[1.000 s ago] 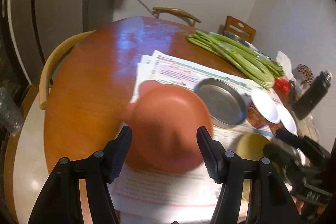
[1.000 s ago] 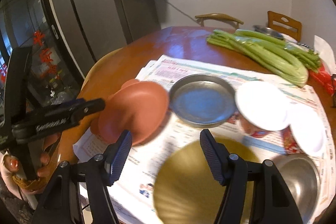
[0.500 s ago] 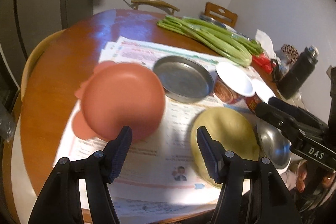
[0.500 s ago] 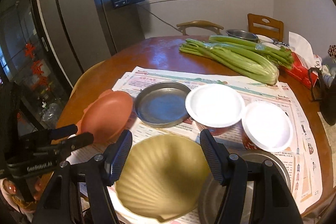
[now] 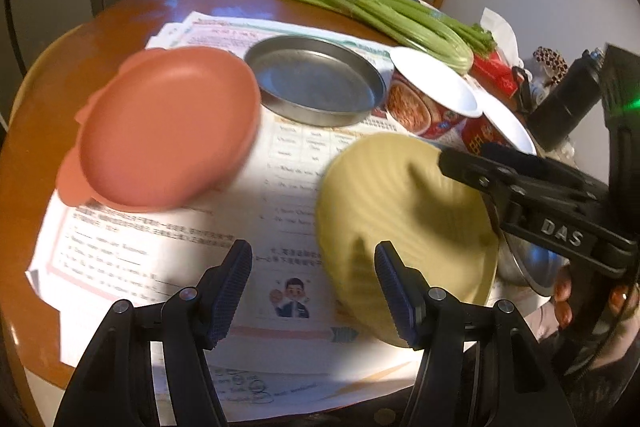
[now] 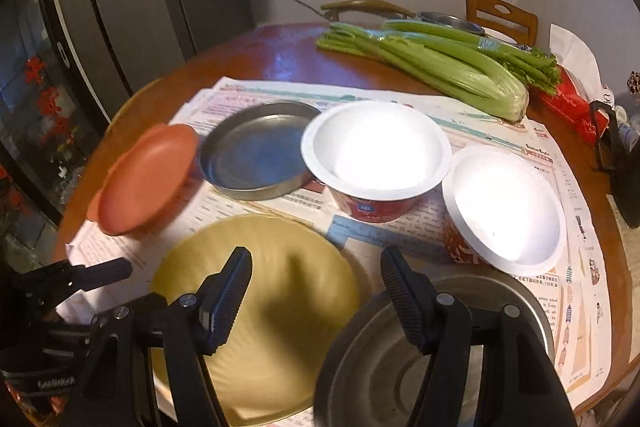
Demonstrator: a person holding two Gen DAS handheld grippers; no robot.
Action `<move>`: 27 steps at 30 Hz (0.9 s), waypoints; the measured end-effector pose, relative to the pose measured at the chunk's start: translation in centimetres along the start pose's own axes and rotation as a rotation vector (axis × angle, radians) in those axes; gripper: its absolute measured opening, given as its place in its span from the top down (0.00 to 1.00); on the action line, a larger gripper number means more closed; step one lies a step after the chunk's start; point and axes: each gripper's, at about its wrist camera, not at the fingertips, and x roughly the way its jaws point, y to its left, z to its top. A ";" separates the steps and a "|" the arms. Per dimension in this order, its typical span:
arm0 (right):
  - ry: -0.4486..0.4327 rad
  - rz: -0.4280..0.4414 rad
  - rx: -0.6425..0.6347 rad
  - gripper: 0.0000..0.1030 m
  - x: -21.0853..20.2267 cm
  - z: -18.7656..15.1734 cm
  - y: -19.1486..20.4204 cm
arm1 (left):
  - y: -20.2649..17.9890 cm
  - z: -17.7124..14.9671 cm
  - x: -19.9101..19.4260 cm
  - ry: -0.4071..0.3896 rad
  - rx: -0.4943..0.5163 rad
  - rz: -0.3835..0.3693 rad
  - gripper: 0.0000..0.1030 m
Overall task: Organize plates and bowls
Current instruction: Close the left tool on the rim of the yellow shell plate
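Observation:
On newspapers lie a terracotta plate [image 5: 168, 127] [image 6: 148, 175], a round metal pan [image 5: 316, 83] [image 6: 256, 151], a yellow shell-shaped plate [image 5: 404, 219] [image 6: 256, 307], two white-lined red paper bowls [image 6: 376, 155] [image 6: 504, 203] and a steel bowl [image 6: 400, 355]. My left gripper [image 5: 314, 287] is open and empty, between the terracotta and yellow plates. My right gripper [image 6: 316, 299] is open and empty, above the yellow plate's right edge and the steel bowl's rim; it shows in the left wrist view [image 5: 532, 183].
Celery stalks [image 6: 432, 63] lie across the far side of the round wooden table [image 6: 276, 55]. A red pack [image 6: 572, 103] and a dark bottle [image 5: 568, 99] stand at the right. Chairs and a fridge [image 6: 120, 7] ring the table.
Both grippers moved right across the table. The left one went from over the terracotta plate to the gap beside the yellow plate. The right one now looks over the steel bowl.

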 end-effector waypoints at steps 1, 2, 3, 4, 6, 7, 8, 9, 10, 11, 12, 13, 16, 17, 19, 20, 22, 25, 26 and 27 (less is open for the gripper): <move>0.007 -0.006 -0.010 0.35 0.3 0.1 0.0 | -0.1 0.0 0.1 0.001 0.000 0.004 0.36; 0.013 -0.007 -0.020 0.35 0.6 0.1 0.1 | -0.2 -0.1 0.2 0.001 0.001 0.005 0.36; 0.017 -0.010 -0.028 0.35 0.9 0.1 0.1 | -0.3 -0.1 0.3 0.002 0.002 0.002 0.36; 0.022 -0.015 -0.039 0.35 1.1 0.1 0.2 | -0.5 -0.2 0.5 0.004 0.000 0.001 0.36; 0.030 -0.032 -0.052 0.36 1.4 0.2 0.4 | -0.6 -0.2 0.6 0.006 0.004 -0.005 0.38; 0.037 -0.029 -0.059 0.36 1.6 0.3 0.4 | -0.8 -0.3 0.7 0.007 0.003 -0.004 0.42; 0.042 -0.033 -0.065 0.37 1.7 0.3 0.5 | -0.9 -0.3 0.9 0.010 0.007 -0.007 0.46; 0.046 -0.037 -0.071 0.39 1.8 0.3 0.6 | -1.1 -0.3 1.0 0.011 0.010 -0.008 0.49; 0.051 -0.046 -0.083 0.39 2.0 0.3 0.9 | -1.1 -0.3 1.0 0.010 0.011 -0.008 0.53; 0.053 -0.052 -0.093 0.40 2.0 0.2 1.1 | -1.1 -0.3 1.0 0.008 0.014 -0.004 0.55; 0.057 -0.050 -0.100 0.41 2.1 0.1 1.2 | -1.3 -0.4 1.0 0.004 0.020 0.007 0.57; 0.061 -0.040 -0.103 0.42 2.1 0.2 1.3 | -1.3 -0.4 1.0 0.004 0.024 0.008 0.63; 0.080 0.011 -0.100 0.42 2.2 -0.1 1.8 | -1.5 -0.6 1.0 -0.002 0.041 0.021 0.66; 0.083 0.017 -0.101 0.42 2.2 -0.1 2.0 | -1.4 -0.6 1.0 -0.003 0.042 0.024 0.68; 0.086 0.026 -0.101 0.42 2.1 -0.2 2.4 | -1.2 -0.6 0.9 -0.006 0.042 0.026 0.70; 0.086 0.025 -0.097 0.42 2.1 -0.2 2.5 | -0.9 -0.6 0.8 -0.006 0.039 0.024 0.73; 0.089 0.022 -0.089 0.42 2.2 -0.1 2.8 | -0.3 -0.5 0.7 -0.009 0.028 0.029 0.77; 0.091 0.056 -0.071 0.42 2.3 0.0 3.2 | 1.0 -0.3 0.4 -0.019 0.001 0.045 0.79; 0.091 0.068 -0.065 0.42 2.3 0.0 3.4 | 1.4 -0.3 0.3 -0.021 -0.006 0.049 0.79; 0.093 0.080 -0.061 0.42 2.3 0.1 3.6 | 1.7 -0.3 0.2 -0.022 -0.011 0.052 0.79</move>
